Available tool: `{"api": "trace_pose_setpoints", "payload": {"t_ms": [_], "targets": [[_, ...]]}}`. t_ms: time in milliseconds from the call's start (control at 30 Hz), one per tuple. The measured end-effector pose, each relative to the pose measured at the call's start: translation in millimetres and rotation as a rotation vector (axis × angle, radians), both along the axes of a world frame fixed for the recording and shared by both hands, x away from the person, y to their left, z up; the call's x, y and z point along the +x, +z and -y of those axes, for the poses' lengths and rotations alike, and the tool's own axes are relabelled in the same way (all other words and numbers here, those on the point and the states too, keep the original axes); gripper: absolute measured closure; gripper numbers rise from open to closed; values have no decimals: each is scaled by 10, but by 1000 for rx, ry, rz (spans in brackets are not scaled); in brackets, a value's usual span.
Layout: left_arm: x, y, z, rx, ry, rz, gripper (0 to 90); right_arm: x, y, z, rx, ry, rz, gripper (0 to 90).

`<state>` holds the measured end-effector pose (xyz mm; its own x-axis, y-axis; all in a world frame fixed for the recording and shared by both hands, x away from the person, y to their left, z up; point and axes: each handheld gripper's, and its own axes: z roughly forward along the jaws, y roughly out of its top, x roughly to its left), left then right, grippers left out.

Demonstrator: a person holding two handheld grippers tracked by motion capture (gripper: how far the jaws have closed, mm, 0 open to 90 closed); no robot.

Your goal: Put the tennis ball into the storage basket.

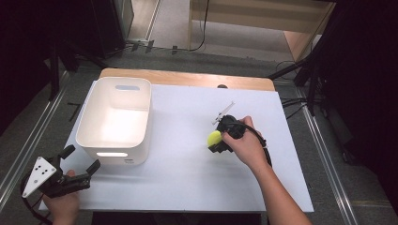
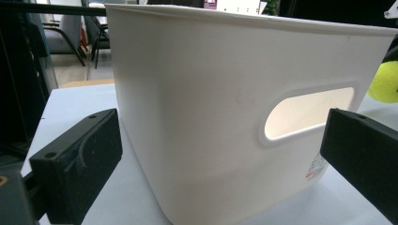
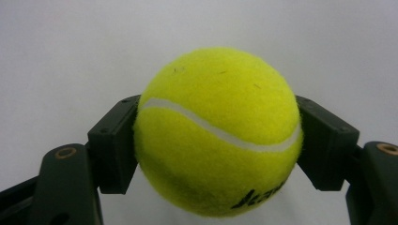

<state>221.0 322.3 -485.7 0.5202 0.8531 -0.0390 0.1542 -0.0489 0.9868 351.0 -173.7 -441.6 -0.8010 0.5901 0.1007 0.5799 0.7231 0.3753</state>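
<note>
— Tennis ball (image 3: 218, 133) is in my right gripper (image 3: 218, 140); both pads press on its sides, and in the right gripper view it sits squarely between the black jaws with the white table behind it.

— So the pickup is done?

— I judge so. In the high view the ball (image 1: 214, 138) shows right of centre, at the tip of that gripper (image 1: 217, 143), over the white table (image 1: 187, 178) and well apart from the bin.

— And your left?

— At the lower left of the high view my left gripper (image 1: 80, 159) hangs with its jaws wide apart and nothing between them, just before the near wall of the white bin (image 1: 115, 117).

— What remains?

— As I read it, carrying the ball across to the bin at centre left, whose inside looks bare, and letting go over it. In the left gripper view the bin (image 2: 211, 122) is close ahead, its handle slot at the right.
</note>
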Motion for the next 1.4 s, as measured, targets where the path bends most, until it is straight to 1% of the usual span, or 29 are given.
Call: {"api": "trace_pose_setpoints", "payload": {"t_ms": [100, 133, 200, 267, 333, 367, 400, 467, 567, 833, 933, 967, 1000, 1067, 1133, 1167, 1267, 1333, 1400], "targets": [[1, 0, 1, 2, -2, 1, 0, -3, 16, -19, -8, 1, -6, 237], [1, 0, 1, 2, -3, 1, 0, 0, 14, -26, -5, 3, 0, 237], [2, 0, 1, 2, -3, 0, 0, 5, 19, -38, -6, 14, -1, 237], [0, 0, 0, 1, -1, 0, 0, 2, 33, -58, -7, 11, -2, 236], [1, 0, 1, 0, -1, 0, 0, 3, 56, -79, -3, 15, -1, 236], [2, 1, 0, 2, -3, 0, 0, 3, 66, -91, 11, 22, 3, 237], [2, 1, 0, 3, -3, 0, 0, 2, 82, -108, 21, 25, 3, 237], [2, 1, 1, 3, -3, 1, 0, -4, 118, -153, 20, 31, 1, 237], [2, 1, -2, 1, 1, -1, 0, 1, 156, -227, 18, 53, 10, 236], [1, 1, -2, 0, -2, 0, 0, 18, 242, -392, 35, 86, 16, 237], [0, 1, -6, -2, 0, -1, 0, 22, 269, -449, 36, 92, 17, 236], [0, 1, -8, -2, -2, 0, 0, 31, 277, -462, 32, 105, 23, 236], [1, 1, -9, -3, -3, 0, 0, 32, 289, -479, 33, 106, 23, 236], [0, 1, -10, -5, -3, 0, 0, 33, 311, -520, 43, 108, 18, 236], [0, 2, -12, -4, -3, -1, 0, 48, 330, -545, 44, 128, 27, 237], [-1, 2, -13, -5, -2, -1, 0, 47, 339, -566, 54, 128, 21, 236], [-2, 1, -12, -10, -3, 0, 0, 52, 373, -622, 44, 138, 22, 237], [-2, 1, -11, -10, -3, -1, 0, 60, 395, -644, 40, 154, 26, 237], [0, 1, -11, -4, -4, 1, 0, 56, 432, -672, 44, 147, 29, 237]]}}
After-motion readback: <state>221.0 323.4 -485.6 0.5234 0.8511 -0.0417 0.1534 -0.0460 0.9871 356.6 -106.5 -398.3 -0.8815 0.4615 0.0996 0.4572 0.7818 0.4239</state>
